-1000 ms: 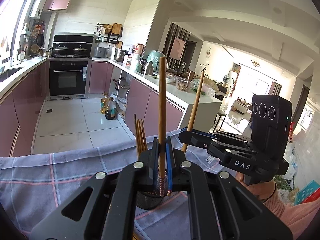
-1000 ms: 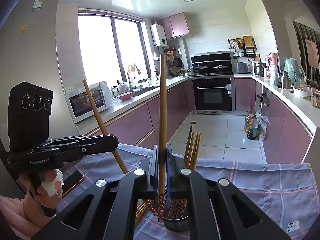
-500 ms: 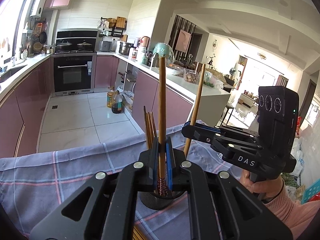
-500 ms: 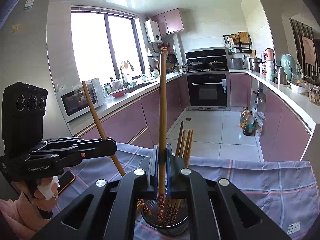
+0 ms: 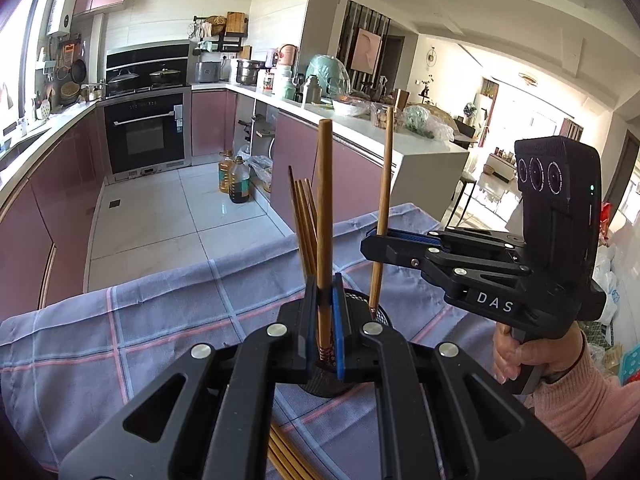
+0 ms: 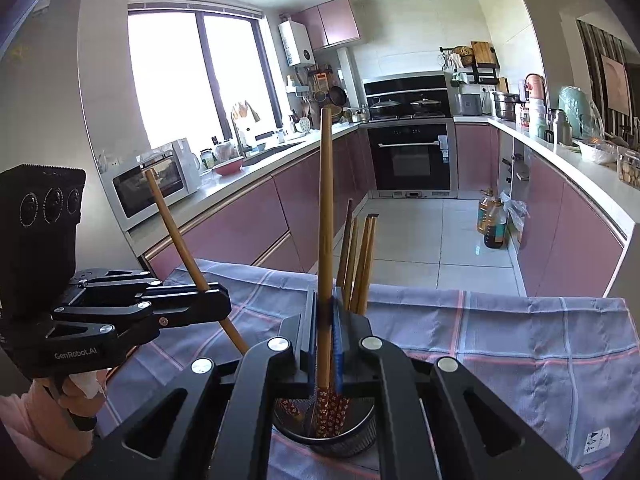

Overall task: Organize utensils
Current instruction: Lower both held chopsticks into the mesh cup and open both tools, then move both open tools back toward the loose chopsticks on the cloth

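Observation:
My left gripper is shut on one upright wooden chopstick. Its patterned lower end dips into the black mesh holder on the cloth. Several chopsticks stand in that holder. To the right, a hand holds my right gripper, shut on a second chopstick whose tip reaches the holder's rim. In the right wrist view, the right gripper grips its chopstick over the holder, with the standing chopsticks behind. At the left is the left gripper with a slanted chopstick.
A purple plaid cloth covers the table, and its far edge drops to the tiled kitchen floor. Loose chopsticks lie on the cloth under the left gripper. Pink cabinets and counters stand well beyond the table.
Both grippers have sunk toward the holder with their chopsticks. The patterned ends now sit lower, at or inside the holder's mouth, and both views tilt further down.

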`<state>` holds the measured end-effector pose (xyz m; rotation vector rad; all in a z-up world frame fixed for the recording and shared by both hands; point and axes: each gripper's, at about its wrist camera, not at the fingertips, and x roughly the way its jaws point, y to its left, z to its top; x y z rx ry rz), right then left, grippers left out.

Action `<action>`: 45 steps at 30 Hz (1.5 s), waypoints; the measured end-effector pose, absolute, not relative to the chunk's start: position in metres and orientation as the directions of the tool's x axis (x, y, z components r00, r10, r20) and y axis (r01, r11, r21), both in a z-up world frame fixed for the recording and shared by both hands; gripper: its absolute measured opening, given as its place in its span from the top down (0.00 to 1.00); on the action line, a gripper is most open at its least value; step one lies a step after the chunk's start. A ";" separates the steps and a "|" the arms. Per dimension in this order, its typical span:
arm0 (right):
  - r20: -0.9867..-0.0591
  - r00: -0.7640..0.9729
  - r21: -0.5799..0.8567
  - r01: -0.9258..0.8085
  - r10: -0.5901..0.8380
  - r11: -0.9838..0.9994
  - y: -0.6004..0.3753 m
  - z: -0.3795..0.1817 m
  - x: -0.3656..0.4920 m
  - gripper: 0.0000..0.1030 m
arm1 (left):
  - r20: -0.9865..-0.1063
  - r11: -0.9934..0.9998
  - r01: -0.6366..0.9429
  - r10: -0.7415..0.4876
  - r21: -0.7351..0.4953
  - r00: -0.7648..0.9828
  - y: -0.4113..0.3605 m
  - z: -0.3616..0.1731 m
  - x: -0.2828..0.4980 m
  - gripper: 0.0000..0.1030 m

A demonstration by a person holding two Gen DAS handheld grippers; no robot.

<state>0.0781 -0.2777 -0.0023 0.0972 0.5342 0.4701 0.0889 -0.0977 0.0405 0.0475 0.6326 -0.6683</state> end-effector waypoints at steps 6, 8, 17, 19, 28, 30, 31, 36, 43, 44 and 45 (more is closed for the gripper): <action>-0.535 0.715 0.224 -0.393 0.450 0.892 -0.277 -0.018 0.085 0.94 | -0.613 0.783 0.605 -0.551 -0.145 0.566 -0.109 0.033 0.095 0.93; -0.549 0.703 0.236 -0.389 0.452 0.891 -0.277 -0.021 0.089 0.94 | -0.630 0.782 0.607 -0.546 -0.146 0.552 -0.113 0.030 0.099 0.93; -0.574 0.685 0.264 -0.363 0.448 0.893 -0.279 -0.033 0.101 0.93 | -0.663 0.793 0.587 -0.529 -0.164 0.530 -0.121 0.017 0.123 0.92; -0.573 0.686 0.271 -0.358 0.449 0.894 -0.280 -0.034 0.104 0.93 | -0.661 0.804 0.570 -0.521 -0.169 0.540 -0.121 0.016 0.127 0.92; -0.548 0.699 0.288 -0.357 0.459 0.889 -0.287 -0.033 0.098 0.82 | -0.614 0.824 0.535 -0.523 -0.186 0.591 -0.108 0.019 0.121 0.81; -0.537 0.704 0.287 -0.366 0.465 0.885 -0.287 -0.031 0.093 0.81 | -0.594 0.830 0.523 -0.523 -0.193 0.611 -0.100 0.021 0.114 0.80; -0.531 0.706 0.286 -0.372 0.469 0.883 -0.286 -0.029 0.090 0.79 | -0.582 0.835 0.516 -0.519 -0.191 0.626 -0.095 0.023 0.110 0.78; -0.484 0.709 0.269 -0.437 0.513 0.858 -0.278 -0.018 0.063 0.71 | -0.517 0.855 0.490 -0.500 -0.170 0.695 -0.069 0.029 0.082 0.68; -0.487 0.650 0.255 -0.533 0.583 0.807 -0.251 -0.032 0.023 0.57 | -0.515 0.891 0.431 -0.437 -0.139 0.738 -0.037 0.009 0.051 0.49; -0.505 0.638 0.252 -0.535 0.581 0.806 -0.245 -0.039 0.020 0.57 | -0.528 0.897 0.421 -0.426 -0.137 0.735 -0.033 0.003 0.049 0.49; -0.522 0.624 0.256 -0.536 0.582 0.805 -0.240 -0.047 0.018 0.56 | -0.540 0.900 0.412 -0.418 -0.141 0.730 -0.029 -0.004 0.047 0.46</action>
